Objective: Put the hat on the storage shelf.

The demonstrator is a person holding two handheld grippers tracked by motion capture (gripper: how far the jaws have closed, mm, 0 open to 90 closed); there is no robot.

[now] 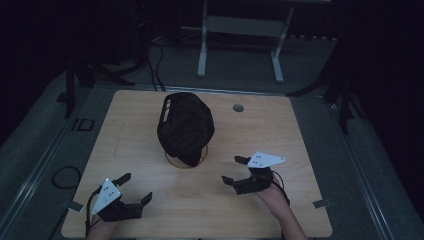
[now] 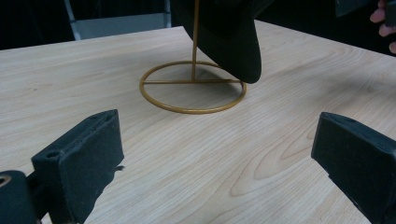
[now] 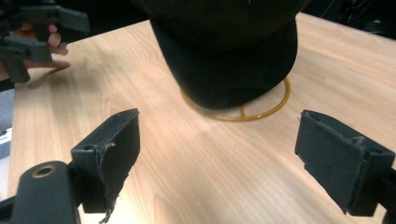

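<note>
Step in hand: the approach, as I judge it; both tools sit back near the bench's (image 1: 150, 210) near edge, neither touching anything yet.
Cap: a black fabric baseball cap (image 1: 186, 126) hangs on a thin gold wire stand with a ring base (image 2: 192, 87), about mid-bench, brim drooping toward the near edge.
Left tool (image 1: 136, 188): by the near left corner, jaws wide apart and empty.
Right tool (image 1: 236, 170): nearer the near right side, just off the stand's ring, jaws spread and empty too.
Next move: probably closing in on the brim or crown, lifting straight so the slim stand doesn't tip.
Around: a small round grommet hole (image 1: 238, 107) toward the far right corner; nothing blocks the way.
</note>
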